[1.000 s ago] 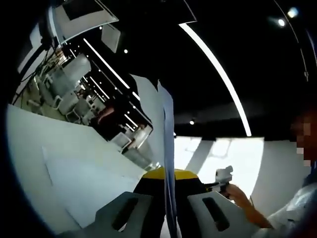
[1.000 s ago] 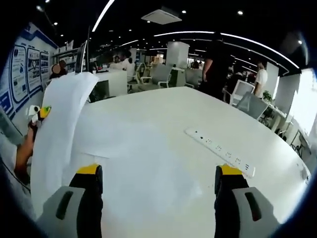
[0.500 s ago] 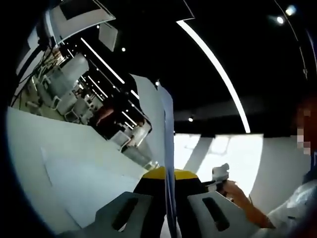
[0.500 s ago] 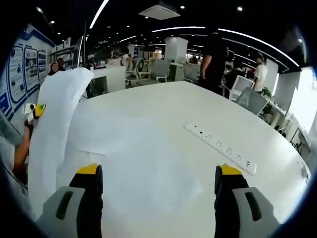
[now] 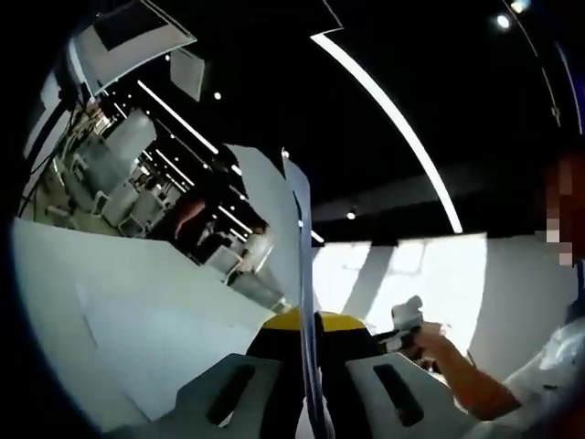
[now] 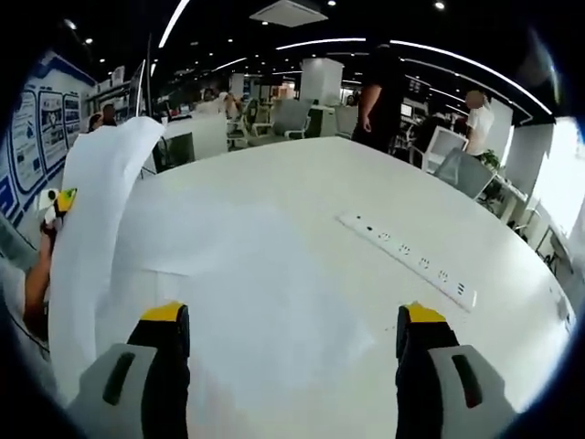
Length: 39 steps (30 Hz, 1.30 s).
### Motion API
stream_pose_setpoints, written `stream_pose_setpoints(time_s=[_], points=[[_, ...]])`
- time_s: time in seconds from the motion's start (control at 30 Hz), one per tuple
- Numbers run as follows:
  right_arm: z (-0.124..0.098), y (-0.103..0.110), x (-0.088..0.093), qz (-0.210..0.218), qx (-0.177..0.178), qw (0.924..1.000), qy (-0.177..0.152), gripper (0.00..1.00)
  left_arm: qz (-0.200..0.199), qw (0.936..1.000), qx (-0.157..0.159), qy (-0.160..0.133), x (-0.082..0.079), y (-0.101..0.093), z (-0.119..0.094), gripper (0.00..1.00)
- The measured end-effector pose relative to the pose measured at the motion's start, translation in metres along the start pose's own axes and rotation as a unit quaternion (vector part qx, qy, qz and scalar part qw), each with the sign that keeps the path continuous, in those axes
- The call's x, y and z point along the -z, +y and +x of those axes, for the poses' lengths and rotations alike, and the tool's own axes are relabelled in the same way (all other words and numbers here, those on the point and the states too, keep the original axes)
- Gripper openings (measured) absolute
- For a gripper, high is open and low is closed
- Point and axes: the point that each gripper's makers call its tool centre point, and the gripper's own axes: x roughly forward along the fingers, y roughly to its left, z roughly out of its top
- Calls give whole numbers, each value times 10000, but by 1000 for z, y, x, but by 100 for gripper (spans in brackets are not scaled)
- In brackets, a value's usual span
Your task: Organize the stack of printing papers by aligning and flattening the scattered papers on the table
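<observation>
Jaws of the left gripper (image 5: 311,366) are closed on the edge of a sheet (image 5: 297,256), which rises edge-on between the yellow-tipped fingers and curves up toward the dark ceiling in the left gripper view. Jaws of the right gripper (image 6: 297,343) stand wide apart with nothing between them, hovering above the papers (image 6: 265,302) that lie flat on the white table (image 6: 302,192). In the right gripper view the lifted sheet (image 6: 96,229) shows as a tall white curl at the left, its lower end meeting the papers on the table and its top bent over beside the left gripper (image 6: 55,203), which a hand (image 6: 38,274) holds at the far left. The flat papers overlap unevenly, with one edge running across from left to right and a corner pointing toward the right. A power strip (image 6: 407,259) lies on the table to the right of the papers, well apart from them. In the left gripper view more of the table (image 5: 73,274) shows at the left with a sheet edge lying on it, and the right gripper (image 5: 409,320) appears at the lower right, held in a hand (image 5: 434,343). People stand beyond the table by desks and chairs.
</observation>
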Motion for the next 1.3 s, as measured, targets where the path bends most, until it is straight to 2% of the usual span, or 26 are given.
stream_pose_setpoints(time_s=[0.5, 1.03, 1.3], points=[[2, -1, 5, -35, 11, 10000, 72, 89, 917, 9956, 18, 197, 5, 3, 2, 7], [15, -4, 11, 16, -53, 9997, 241, 89, 568, 9981, -71, 241, 5, 9, 3, 7], [11, -5, 10, -23, -47, 9997, 247, 88, 580, 9980, -59, 261, 7, 6, 3, 7]])
